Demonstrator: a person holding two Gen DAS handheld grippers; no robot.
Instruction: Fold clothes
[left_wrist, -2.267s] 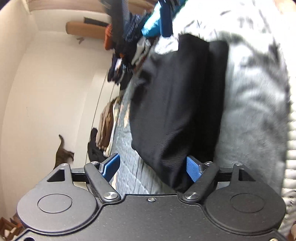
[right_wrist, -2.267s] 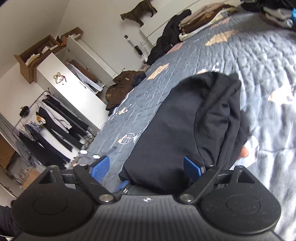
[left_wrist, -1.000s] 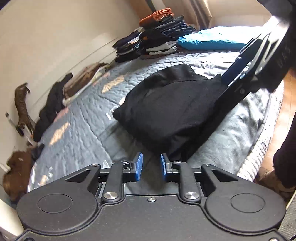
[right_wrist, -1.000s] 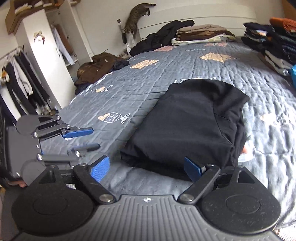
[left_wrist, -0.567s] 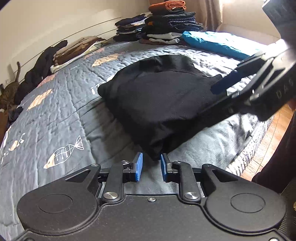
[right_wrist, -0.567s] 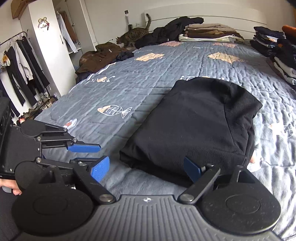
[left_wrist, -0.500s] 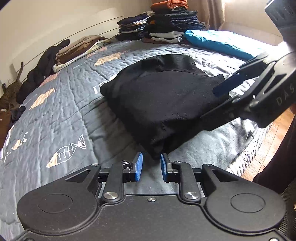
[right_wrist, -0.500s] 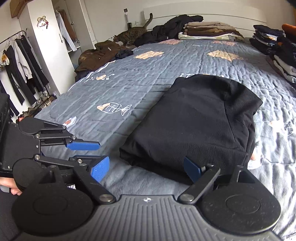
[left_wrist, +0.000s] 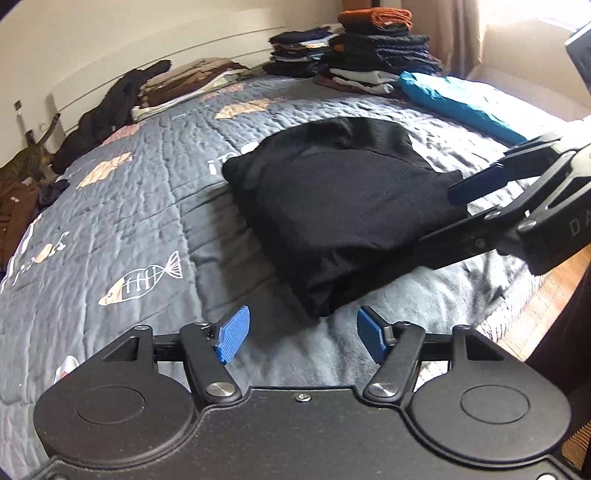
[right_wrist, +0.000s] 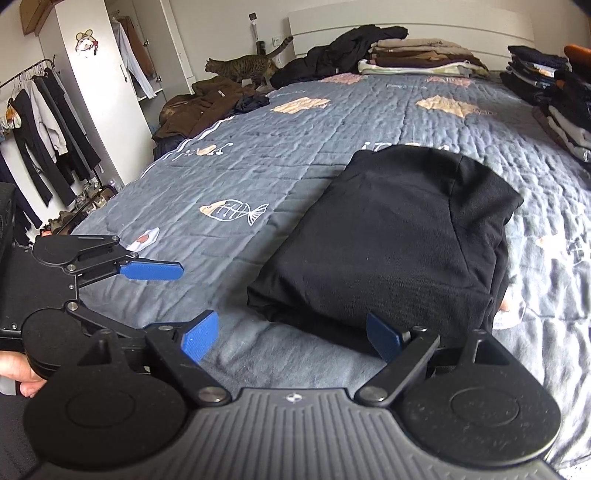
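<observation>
The folded black garment (right_wrist: 388, 236) is matt, soft knit cloth with a fine weave. The bedspread (right_wrist: 295, 147) under it is grey-blue quilted cloth, puckered along its stitching, with printed fish. Both the left gripper (left_wrist: 301, 334) and the right gripper (right_wrist: 291, 336) have matt black plastic bodies, shiny metal pivot screws and blue fingertip pads (left_wrist: 232, 334) with a fine ribbed texture. At the bed's right edge shows glossy wooden floor (left_wrist: 554, 291)
</observation>
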